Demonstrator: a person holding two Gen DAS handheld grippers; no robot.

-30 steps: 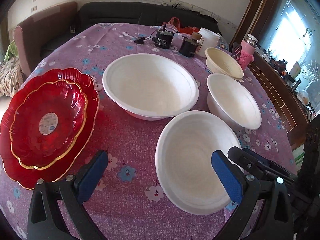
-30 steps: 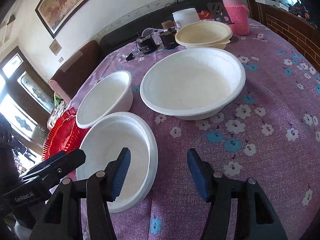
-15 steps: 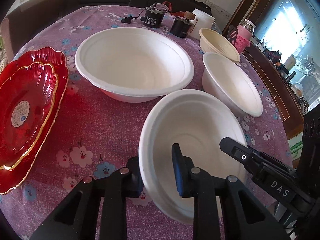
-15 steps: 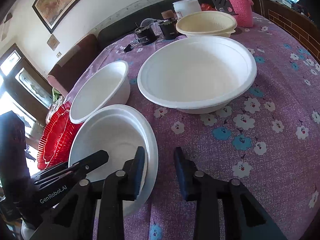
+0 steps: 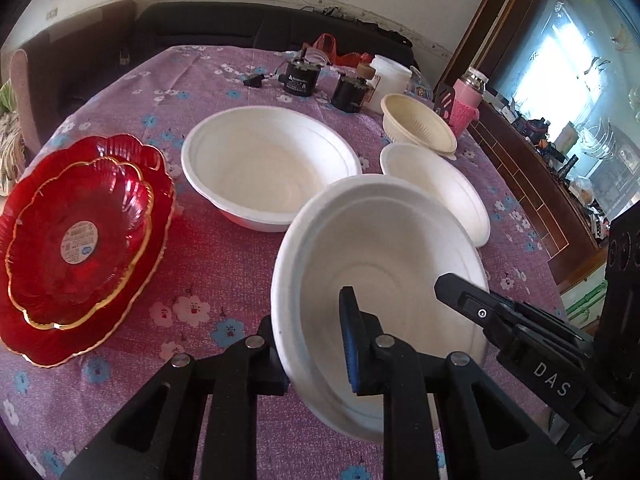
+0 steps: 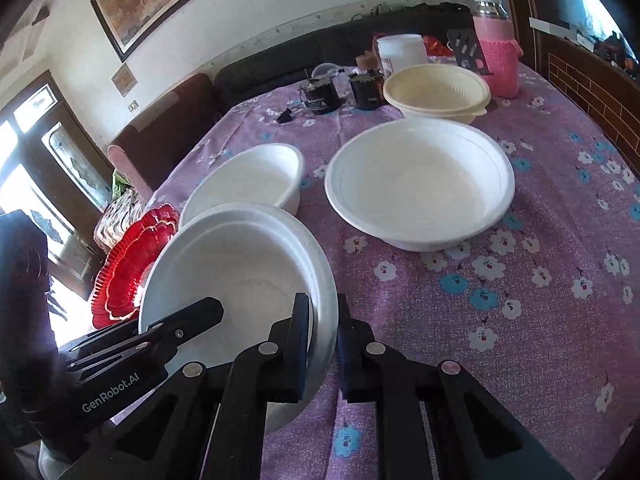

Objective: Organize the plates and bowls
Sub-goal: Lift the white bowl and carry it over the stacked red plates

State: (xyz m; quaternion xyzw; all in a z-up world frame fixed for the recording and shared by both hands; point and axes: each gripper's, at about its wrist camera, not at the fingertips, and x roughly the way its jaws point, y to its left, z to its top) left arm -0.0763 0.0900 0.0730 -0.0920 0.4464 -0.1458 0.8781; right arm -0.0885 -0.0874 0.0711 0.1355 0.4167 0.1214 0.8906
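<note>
My left gripper (image 5: 312,344) and my right gripper (image 6: 322,344) are both shut on opposite rims of the same near white bowl (image 5: 380,264), which also shows in the right wrist view (image 6: 236,272). The bowl is lifted and tilted above the purple flowered table (image 5: 208,280). A large white bowl (image 5: 268,168) and a smaller white bowl (image 5: 440,188) sit behind it. Two stacked red plates (image 5: 80,236) lie at the left. A cream bowl (image 5: 416,124) stands further back.
Black jars (image 5: 300,76), a white container (image 5: 390,74) and a pink bottle (image 5: 466,96) stand at the far edge. A dark sofa (image 5: 240,32) lies beyond the table. A wooden cabinet (image 5: 552,200) runs along the right.
Both grippers went from open to shut on the near white bowl's rims. The bowl has risen off the table and tilted.
</note>
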